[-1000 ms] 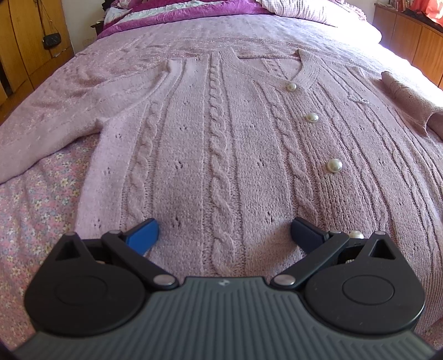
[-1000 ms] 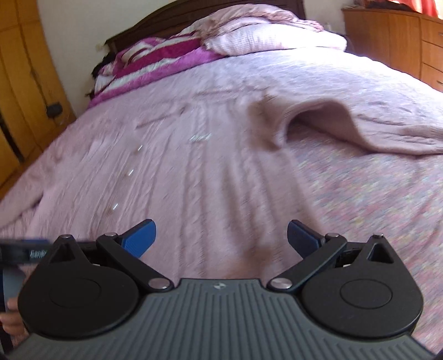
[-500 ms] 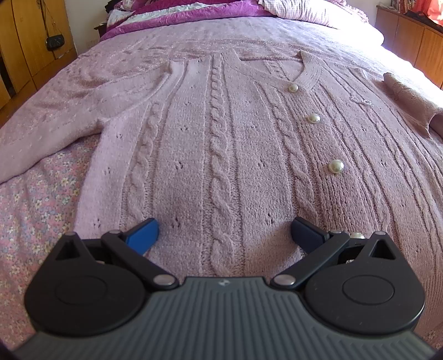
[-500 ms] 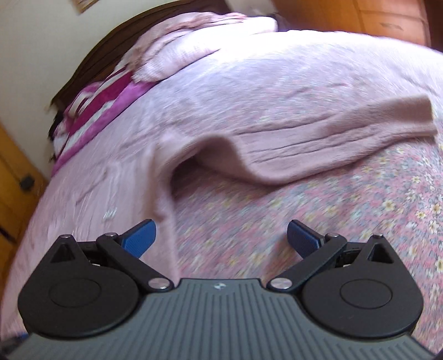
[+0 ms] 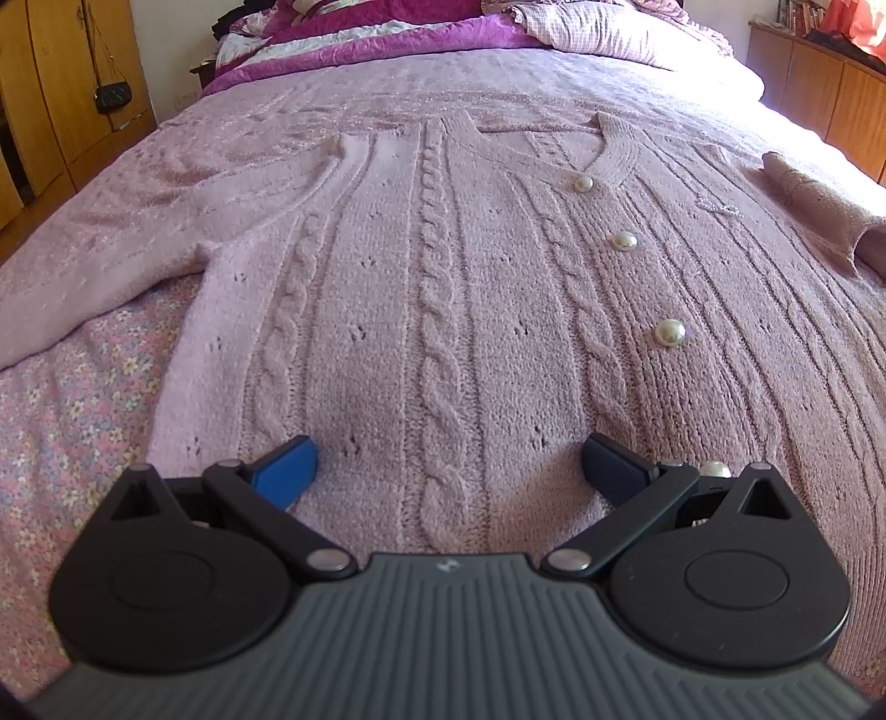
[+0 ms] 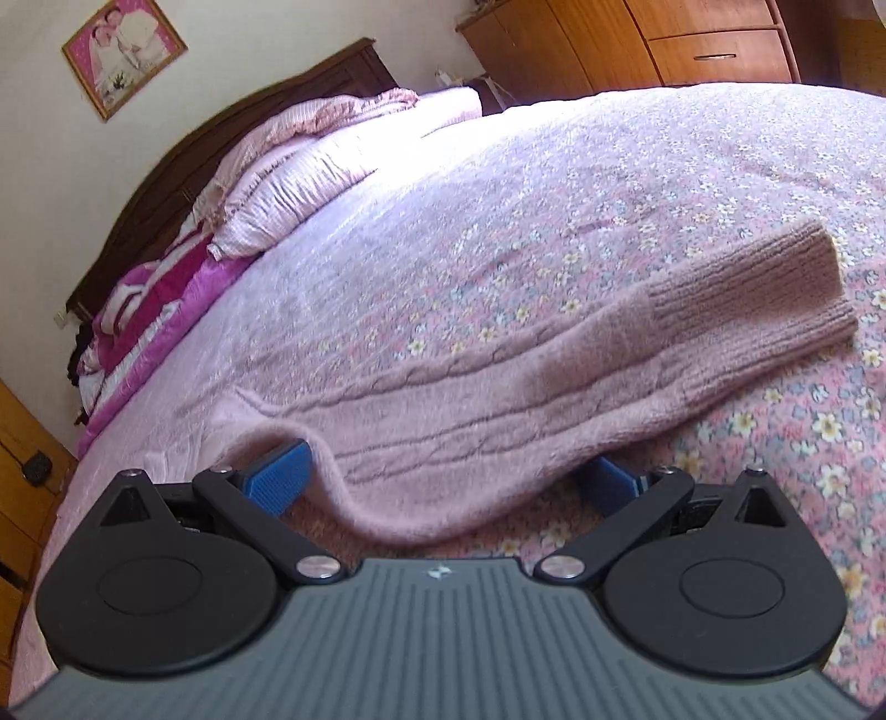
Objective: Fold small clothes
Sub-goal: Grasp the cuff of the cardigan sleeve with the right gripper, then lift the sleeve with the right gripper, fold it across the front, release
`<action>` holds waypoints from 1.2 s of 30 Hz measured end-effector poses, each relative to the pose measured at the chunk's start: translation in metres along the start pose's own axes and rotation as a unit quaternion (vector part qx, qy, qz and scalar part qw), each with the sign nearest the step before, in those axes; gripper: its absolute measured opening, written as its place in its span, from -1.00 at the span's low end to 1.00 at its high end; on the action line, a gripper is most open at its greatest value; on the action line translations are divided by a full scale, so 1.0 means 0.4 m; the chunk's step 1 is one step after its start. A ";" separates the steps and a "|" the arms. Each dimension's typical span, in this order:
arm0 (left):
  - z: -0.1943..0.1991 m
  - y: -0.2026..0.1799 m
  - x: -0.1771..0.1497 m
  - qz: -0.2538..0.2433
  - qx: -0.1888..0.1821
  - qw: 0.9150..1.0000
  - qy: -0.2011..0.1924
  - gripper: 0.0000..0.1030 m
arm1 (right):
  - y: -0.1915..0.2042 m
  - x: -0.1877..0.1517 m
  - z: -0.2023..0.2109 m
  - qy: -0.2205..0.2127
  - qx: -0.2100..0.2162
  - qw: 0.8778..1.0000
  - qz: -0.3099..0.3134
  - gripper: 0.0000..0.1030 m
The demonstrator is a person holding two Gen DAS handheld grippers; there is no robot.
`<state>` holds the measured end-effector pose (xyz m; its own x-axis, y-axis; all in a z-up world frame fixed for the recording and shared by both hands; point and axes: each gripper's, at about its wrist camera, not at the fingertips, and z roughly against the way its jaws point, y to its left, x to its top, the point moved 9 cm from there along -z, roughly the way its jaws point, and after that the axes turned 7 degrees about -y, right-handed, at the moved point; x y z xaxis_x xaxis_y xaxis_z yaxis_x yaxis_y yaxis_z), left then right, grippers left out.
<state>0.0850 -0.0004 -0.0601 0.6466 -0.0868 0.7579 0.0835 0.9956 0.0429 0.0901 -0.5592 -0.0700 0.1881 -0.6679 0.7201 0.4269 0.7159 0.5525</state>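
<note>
A pink cable-knit cardigan [image 5: 443, 288] with pearl buttons lies flat, front up, on the bed. My left gripper [image 5: 448, 468] hovers open just above its lower hem, with nothing between the fingers. One sleeve [image 5: 94, 277] stretches out to the left. In the right wrist view the other sleeve [image 6: 554, 387] runs out to the right, ending in a ribbed cuff [image 6: 775, 299]. My right gripper [image 6: 443, 482] is open, its fingers spread either side of the sleeve's near end; the fabric partly hides the right fingertip.
The bed carries a pink floral sheet [image 6: 720, 183]. Pillows and a magenta quilt [image 6: 166, 299] are piled at the headboard. Wooden wardrobes [image 5: 61, 94] stand left of the bed and wooden drawers [image 6: 692, 44] right. A framed picture [image 6: 124, 52] hangs on the wall.
My right gripper has swung right from the cardigan's body and come down close over the right sleeve. The left gripper has stayed over the hem, tilting up slightly.
</note>
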 end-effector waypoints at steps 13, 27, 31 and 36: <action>0.001 -0.003 -0.002 -0.006 0.002 1.000 -0.005 1.00 | -0.019 0.031 -0.032 -0.048 -0.006 0.999 -0.019 0.91; 0.003 -0.002 0.006 -0.012 -0.006 1.000 -0.005 1.00 | -0.111 0.083 0.006 -0.068 -0.059 0.995 -0.051 -0.83; 0.004 0.003 0.016 -0.008 -0.016 1.000 0.006 1.00 | -0.087 0.157 0.066 -0.101 -0.056 0.993 -0.033 -0.83; 0.014 0.015 0.025 0.005 -0.032 0.999 0.013 1.00 | -0.030 0.227 0.123 -0.107 -0.041 0.993 -0.008 -0.83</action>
<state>0.0876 0.0050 -0.0486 0.6668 -0.0793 0.7410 0.1250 0.9921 -0.0064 0.0586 -0.6185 0.0091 -0.0081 -0.6149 0.7886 0.5010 0.6800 0.5353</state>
